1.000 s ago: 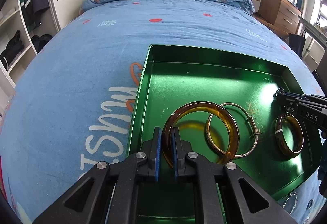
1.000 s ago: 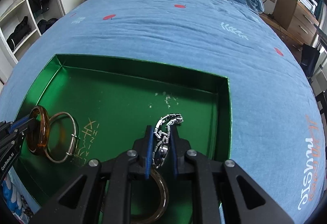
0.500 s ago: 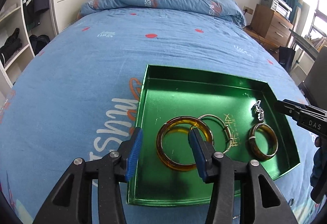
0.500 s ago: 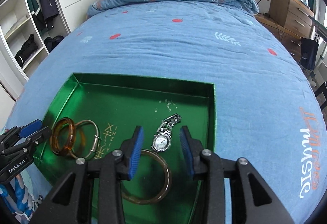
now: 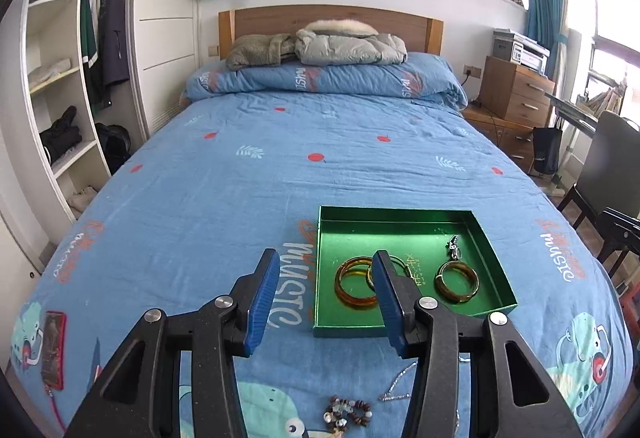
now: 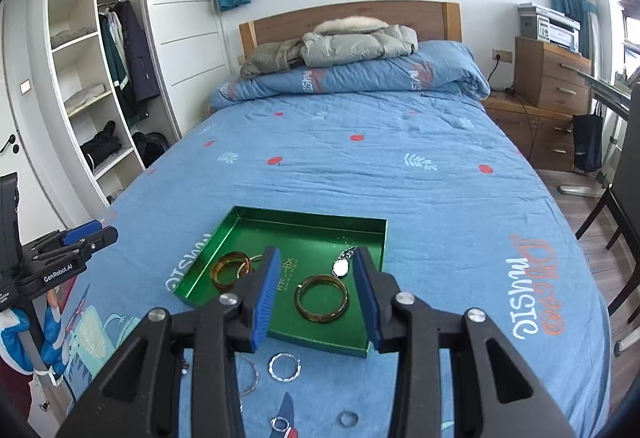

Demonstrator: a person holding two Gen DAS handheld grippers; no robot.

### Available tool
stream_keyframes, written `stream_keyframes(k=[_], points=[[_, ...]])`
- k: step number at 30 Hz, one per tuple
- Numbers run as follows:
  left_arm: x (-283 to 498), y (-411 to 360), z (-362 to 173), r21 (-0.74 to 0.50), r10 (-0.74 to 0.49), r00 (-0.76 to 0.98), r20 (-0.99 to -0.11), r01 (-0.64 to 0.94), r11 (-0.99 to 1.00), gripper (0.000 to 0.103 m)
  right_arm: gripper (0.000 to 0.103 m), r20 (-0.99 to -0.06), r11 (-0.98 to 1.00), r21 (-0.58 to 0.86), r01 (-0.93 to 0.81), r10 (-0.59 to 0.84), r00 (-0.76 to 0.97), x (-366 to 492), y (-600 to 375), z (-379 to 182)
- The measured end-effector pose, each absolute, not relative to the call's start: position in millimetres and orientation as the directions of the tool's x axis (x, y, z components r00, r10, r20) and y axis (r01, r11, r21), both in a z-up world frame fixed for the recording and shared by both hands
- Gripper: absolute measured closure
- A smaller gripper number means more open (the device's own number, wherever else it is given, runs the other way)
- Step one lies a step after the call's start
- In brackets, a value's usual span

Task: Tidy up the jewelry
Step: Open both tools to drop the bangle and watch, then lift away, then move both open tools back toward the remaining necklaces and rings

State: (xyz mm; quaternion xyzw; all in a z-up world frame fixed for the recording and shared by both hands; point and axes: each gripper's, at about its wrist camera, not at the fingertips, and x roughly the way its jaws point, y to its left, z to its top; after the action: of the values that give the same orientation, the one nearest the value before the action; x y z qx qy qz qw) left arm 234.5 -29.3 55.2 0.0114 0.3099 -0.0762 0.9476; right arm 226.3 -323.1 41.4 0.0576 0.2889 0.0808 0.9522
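Hovering released and empty, the right gripper [image 6: 314, 292] had loose rings [image 6: 284, 367] on the bed at its six o'clock, nearer than the left gripper [image 5: 322, 304]; tray [image 6: 304, 219] at twelve.

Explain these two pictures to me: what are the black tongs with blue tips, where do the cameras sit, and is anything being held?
They are hand-held grippers, one in each of a person's hands, with a wide-angle camera on each looking along its fingers. One picture looks past the left gripper, the other past the right gripper. Both are open and hold nothing. On the bed lies a green tray holding two amber bangles, a thin metal bangle and a watch. More jewelry lies loose near the cameras: a bead bracelet and silver rings.
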Motion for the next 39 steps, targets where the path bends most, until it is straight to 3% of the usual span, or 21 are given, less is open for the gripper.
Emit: stream_keyframes(k=[10, 22, 26, 39], points=[[140, -2, 74, -0.02, -0.123, 0.817, -0.564, 0.135, 0.991, 0.056, 0.067, -0.46, 0.976, 0.18, -0.124, 0.195, 0.866, 94, -331, 65], [51, 14, 66, -0.011, -0.129, 0.823, -0.553, 0.147, 0.989, 0.055, 0.067, -0.448, 0.984, 0.158, -0.076, 0.14, 0.883, -1, -333, 54], [34, 17, 69, -0.026, -0.137, 0.834, -0.534, 0.146, 0.989, 0.042, 0.067, -0.436, 0.983, 0.167, -0.07, 0.137, 0.89, -18, -333, 53], [14, 19, 37, -0.056, -0.159, 0.81, -0.565, 0.154, 0.986, 0.036, 0.067, -0.464, 0.984, 0.178, -0.017, 0.099, 0.88, -45, -338, 27]])
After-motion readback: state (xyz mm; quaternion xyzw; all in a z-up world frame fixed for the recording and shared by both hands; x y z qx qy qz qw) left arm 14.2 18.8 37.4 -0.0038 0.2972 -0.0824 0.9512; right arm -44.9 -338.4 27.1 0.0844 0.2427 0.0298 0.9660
